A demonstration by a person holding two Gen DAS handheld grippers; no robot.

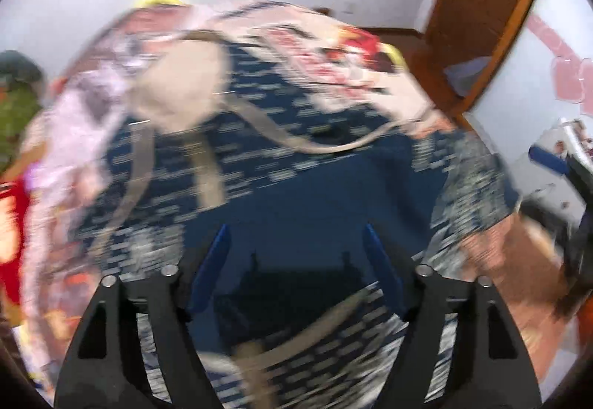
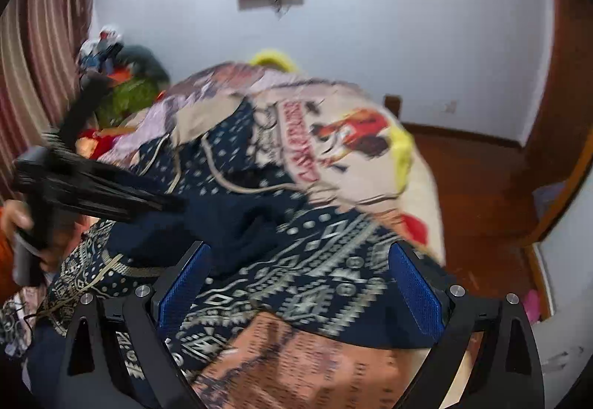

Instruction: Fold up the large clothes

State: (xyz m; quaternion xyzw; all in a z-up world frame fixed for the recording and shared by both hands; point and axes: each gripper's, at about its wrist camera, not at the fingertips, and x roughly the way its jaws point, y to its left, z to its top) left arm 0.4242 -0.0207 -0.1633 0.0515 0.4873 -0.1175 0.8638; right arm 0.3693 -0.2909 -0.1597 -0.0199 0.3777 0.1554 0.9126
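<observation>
A large navy garment with white geometric print and beige cords lies crumpled on the bed. My left gripper hovers above its plain navy part, blue pads wide apart, nothing pressed between them. My right gripper is open too, its blue pads straddling the patterned hem without touching it. In the right wrist view the left gripper shows as a black blur at the left, held by a hand. The left wrist view is smeared by motion.
The bed carries a cream blanket with a red cartoon print and yellow trim. A heap of green and red clothes lies at its far left beside a striped curtain. Wooden floor and a door frame are to the right.
</observation>
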